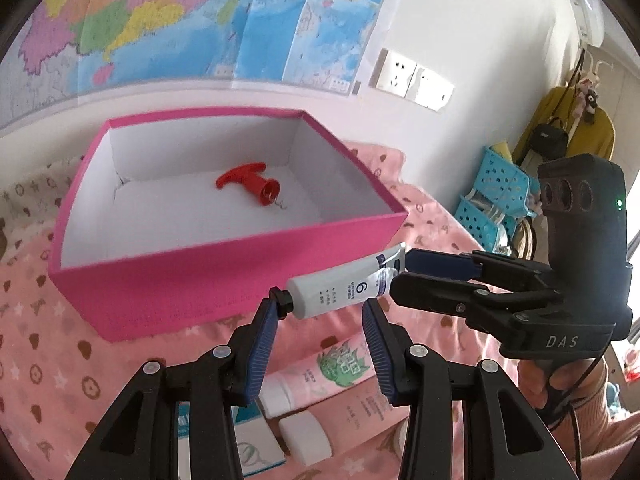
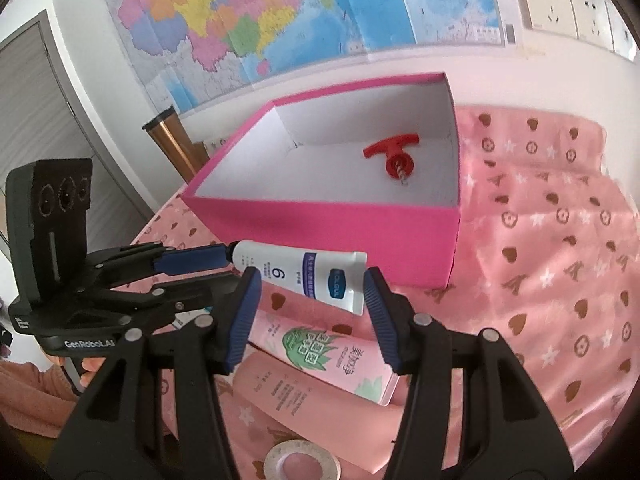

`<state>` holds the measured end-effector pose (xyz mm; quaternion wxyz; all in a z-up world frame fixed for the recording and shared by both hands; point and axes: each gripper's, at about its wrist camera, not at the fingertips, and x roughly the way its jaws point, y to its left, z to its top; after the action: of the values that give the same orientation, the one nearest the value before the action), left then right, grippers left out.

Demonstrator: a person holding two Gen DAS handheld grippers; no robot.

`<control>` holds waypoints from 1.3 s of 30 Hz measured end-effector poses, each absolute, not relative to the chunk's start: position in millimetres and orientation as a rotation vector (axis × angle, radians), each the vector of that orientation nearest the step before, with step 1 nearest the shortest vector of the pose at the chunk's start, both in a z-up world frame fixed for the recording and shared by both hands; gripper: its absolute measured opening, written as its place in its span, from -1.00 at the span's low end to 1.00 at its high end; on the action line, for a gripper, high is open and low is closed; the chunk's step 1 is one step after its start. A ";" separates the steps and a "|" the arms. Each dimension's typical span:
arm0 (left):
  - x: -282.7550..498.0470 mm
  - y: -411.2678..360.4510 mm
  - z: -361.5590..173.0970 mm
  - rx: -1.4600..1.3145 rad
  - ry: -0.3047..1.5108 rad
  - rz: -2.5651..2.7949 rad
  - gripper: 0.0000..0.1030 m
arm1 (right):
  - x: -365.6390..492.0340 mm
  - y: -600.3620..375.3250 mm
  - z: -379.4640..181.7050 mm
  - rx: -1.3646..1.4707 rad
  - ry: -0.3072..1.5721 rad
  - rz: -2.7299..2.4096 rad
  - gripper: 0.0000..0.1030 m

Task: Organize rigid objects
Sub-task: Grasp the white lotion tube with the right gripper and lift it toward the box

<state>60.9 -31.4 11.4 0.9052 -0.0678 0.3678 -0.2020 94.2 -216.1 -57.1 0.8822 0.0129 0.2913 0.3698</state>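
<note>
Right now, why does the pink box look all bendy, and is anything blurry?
Left wrist view: the fisheye lens bows the pink box and darkens the corners. Right wrist view: same bending, and the tape roll near the bottom edge looks soft, while the white tube stays sharp.

Both views are brightly and evenly lit by soft daylight; in the left wrist view the strongest brightness is seen at the right edge of the frame. The white wall [image 1: 480,32] is nearly washed out. Faint sheen is carried by the map [image 2: 280,12] in the upper part of the frame. Shadows are soft, with a pale grey one cast inside the pink box [image 1: 224,276]. Straight lines are bowed by strong fisheye distortion, and the corners are cut off by dark vignetting. Slight softness is noticed towards the edges.
</note>
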 end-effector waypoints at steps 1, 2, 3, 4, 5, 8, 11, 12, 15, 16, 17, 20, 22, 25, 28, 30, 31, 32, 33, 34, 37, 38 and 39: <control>61.5 -31.8 13.8 -0.139 0.753 -0.419 -0.15 | 93.6 -216.5 -55.0 0.024 0.599 0.768 0.09; 62.4 -32.1 16.3 -0.138 0.746 -0.417 -0.15 | 93.3 -217.0 -52.5 0.023 0.592 0.768 0.09; 63.5 -32.6 18.2 -0.136 0.739 -0.417 -0.15 | 93.5 -217.4 -50.2 0.022 0.586 0.769 0.09; 64.4 -33.1 20.5 -0.133 0.733 -0.418 -0.15 | 92.9 -217.7 -47.5 0.018 0.578 0.765 0.09; 65.2 -33.1 22.6 -0.131 0.727 -0.418 -0.15 | 93.2 -217.9 -45.4 0.016 0.572 0.764 0.09; 68.5 -34.9 28.1 -0.120 0.712 -0.413 -0.15 | 95.9 -218.3 -38.7 0.018 0.557 0.764 0.09; 73.8 -34.8 33.1 -0.115 0.701 -0.411 -0.15 | 100.7 -219.2 -33.4 0.025 0.549 0.766 0.09; 74.8 -34.8 34.5 -0.114 0.698 -0.410 -0.15 | 102.0 -219.3 -31.7 0.026 0.546 0.766 0.09; 78.8 -35.7 37.9 -0.116 0.691 -0.405 -0.15 | 107.7 -218.8 -25.4 0.027 0.537 0.763 0.09; 80.5 -35.9 38.8 -0.116 0.690 -0.403 -0.15 | 109.5 -219.4 -24.0 0.033 0.536 0.764 0.09; 82.5 -36.3 39.5 -0.115 0.689 -0.399 -0.15 | 111.7 -220.2 -22.3 0.039 0.535 0.767 0.09; 89.1 -36.4 41.7 -0.119 0.688 -0.394 -0.15 | 117.6 -220.8 -17.4 0.046 0.529 0.769 0.09; 92.5 -37.2 42.6 -0.115 0.685 -0.386 -0.15 | 122.5 -219.0 -15.7 0.043 0.531 0.763 0.09; 97.6 -39.0 43.5 -0.103 0.680 -0.364 -0.15 | 128.3 -216.0 -15.3 0.038 0.537 0.756 0.09; 102.9 -39.3 42.5 -0.097 0.684 -0.353 -0.15 | 134.9 -214.2 -15.9 0.037 0.544 0.750 0.09; 107.4 -38.8 40.6 -0.097 0.690 -0.353 -0.15 | 140.5 -213.5 -17.2 0.038 0.553 0.748 0.09; 110.0 -38.4 39.5 -0.099 0.695 -0.351 -0.15 | 143.2 -213.1 -18.2 0.040 0.558 0.748 0.09; 112.9 -37.9 37.9 -0.103 0.701 -0.350 -0.15 | 146.1 -212.2 -19.3 0.040 0.564 0.746 0.09; 115.4 -37.4 36.3 -0.106 0.707 -0.349 -0.15 | 148.8 -211.5 -21.0 0.040 0.571 0.743 0.09; 118.1 -36.8 34.5 -0.109 0.713 -0.345 -0.15 | 151.7 -210.4 -23.0 0.040 0.579 0.740 0.09; 124.8 -36.4 28.7 -0.113 0.732 -0.338 -0.15 | 158.1 -207.5 -28.3 0.037 0.597 0.731 0.09; 126.6 -36.2 27.6 -0.113 0.737 -0.337 -0.15 | 159.9 -207.0 -29.6 0.038 0.602 0.729 0.09; 128.6 -35.8 25.7 -0.117 0.744 -0.336 -0.15 | 161.7 -206.4 -31.1 0.037 0.607 0.727 0.09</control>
<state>128.6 -35.8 25.7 0.9162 -0.0566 0.3615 -0.1633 161.7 -206.4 -31.1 0.8898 0.0180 0.2923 0.3500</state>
